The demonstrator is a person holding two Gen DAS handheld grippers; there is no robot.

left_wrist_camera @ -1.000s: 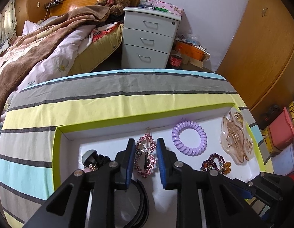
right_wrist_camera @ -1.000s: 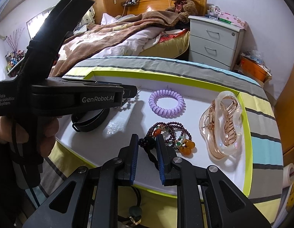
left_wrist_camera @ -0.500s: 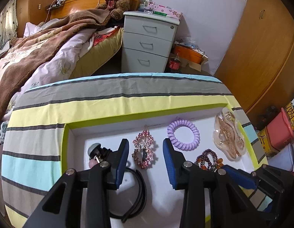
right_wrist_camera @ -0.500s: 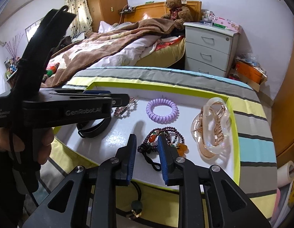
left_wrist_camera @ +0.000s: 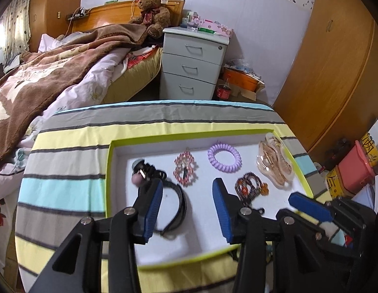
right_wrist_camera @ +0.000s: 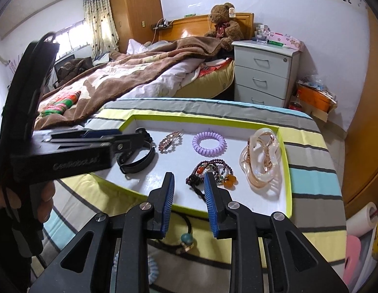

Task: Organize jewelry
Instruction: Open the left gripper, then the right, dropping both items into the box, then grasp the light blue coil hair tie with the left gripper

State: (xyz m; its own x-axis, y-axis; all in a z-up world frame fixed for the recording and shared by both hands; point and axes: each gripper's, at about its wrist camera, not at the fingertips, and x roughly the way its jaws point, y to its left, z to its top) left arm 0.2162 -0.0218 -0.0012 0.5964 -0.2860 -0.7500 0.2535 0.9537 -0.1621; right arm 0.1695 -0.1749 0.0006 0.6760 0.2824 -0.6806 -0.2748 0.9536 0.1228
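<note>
A white tray with a lime rim (left_wrist_camera: 108, 171) (right_wrist_camera: 285, 151) lies on the striped cloth. In it lie a pink beaded hair clip (left_wrist_camera: 185, 169) (right_wrist_camera: 170, 141), a purple spiral hair tie (left_wrist_camera: 224, 158) (right_wrist_camera: 208, 143), a clear amber claw clip (left_wrist_camera: 274, 162) (right_wrist_camera: 261, 160), a dark bead bracelet (left_wrist_camera: 250, 188) (right_wrist_camera: 213, 169), a black headband (left_wrist_camera: 174, 205) (right_wrist_camera: 137, 162) and a small bobble tie (left_wrist_camera: 142, 171). My left gripper (left_wrist_camera: 186, 207) is open and empty above the tray's front. My right gripper (right_wrist_camera: 189, 193) is open and empty, just in front of the bracelet.
A cord with a teal bead (right_wrist_camera: 186, 239) and a pale blue spiral tie (right_wrist_camera: 150, 273) lie on the cloth in front of the tray. Behind stand a bed (left_wrist_camera: 54, 78), a white drawer unit (left_wrist_camera: 192, 63) and wooden wardrobes (left_wrist_camera: 335, 61).
Both grippers have pulled back and up from the tray. The left jaws have opened off the pink clip, which stays in the tray. The right jaws have opened wider near the bracelet.
</note>
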